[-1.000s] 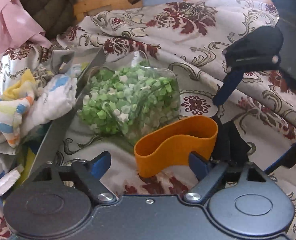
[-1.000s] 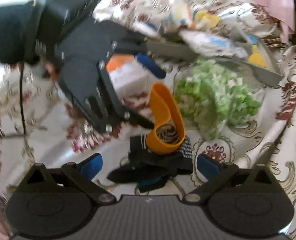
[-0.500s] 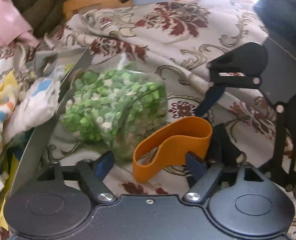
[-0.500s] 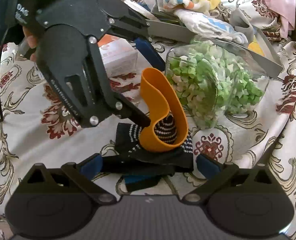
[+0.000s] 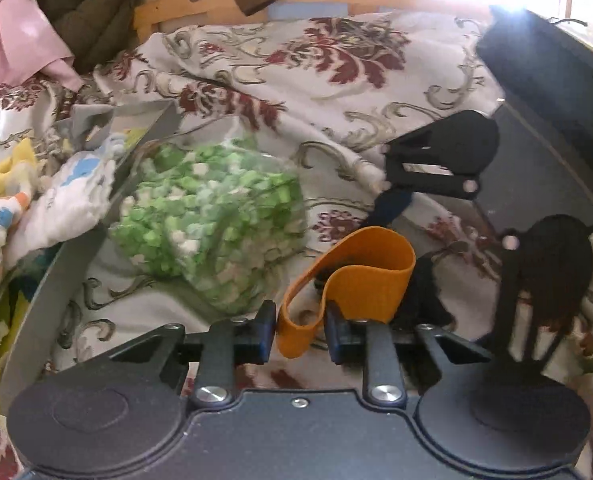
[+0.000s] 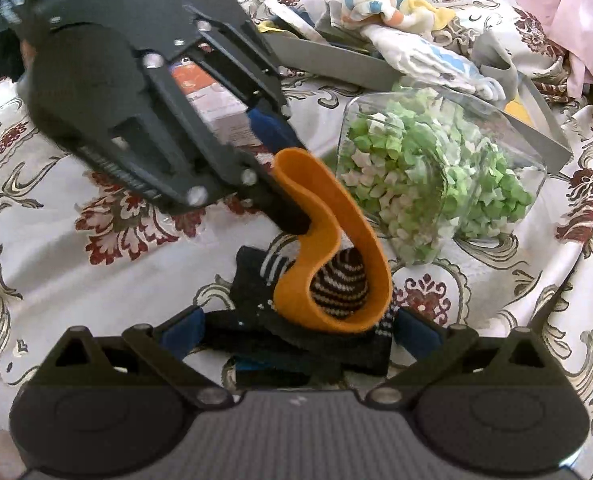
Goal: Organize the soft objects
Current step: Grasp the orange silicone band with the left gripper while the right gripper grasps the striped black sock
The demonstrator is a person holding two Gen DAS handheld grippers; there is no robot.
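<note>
An orange elastic band [image 5: 360,276] stands looped on the flowered bedsheet, over a pile of black socks [image 6: 256,300] with a striped one [image 6: 336,280] inside the loop. My left gripper [image 5: 300,332] is closing on the band's near end. Its blue pads [image 5: 266,330] touch both sides of the loop. In the right wrist view the left gripper [image 6: 292,184] comes in from the upper left and pinches the band's [image 6: 348,240] top. My right gripper [image 6: 300,332] stands open just above the socks, with nothing pressed between its fingers.
A clear container of green and white paper stars [image 5: 212,216] lies beside the band. Behind it a grey tray [image 5: 68,264] holds white and coloured cloths [image 6: 392,12]. A small white and orange box [image 6: 212,96] sits behind the left gripper. Pink fabric [image 5: 12,32] hangs at the back.
The left gripper's jaws have gone from wide to narrow around the band's near end. The band has bent into a tighter, taller curl. The right gripper stays open over the socks.
</note>
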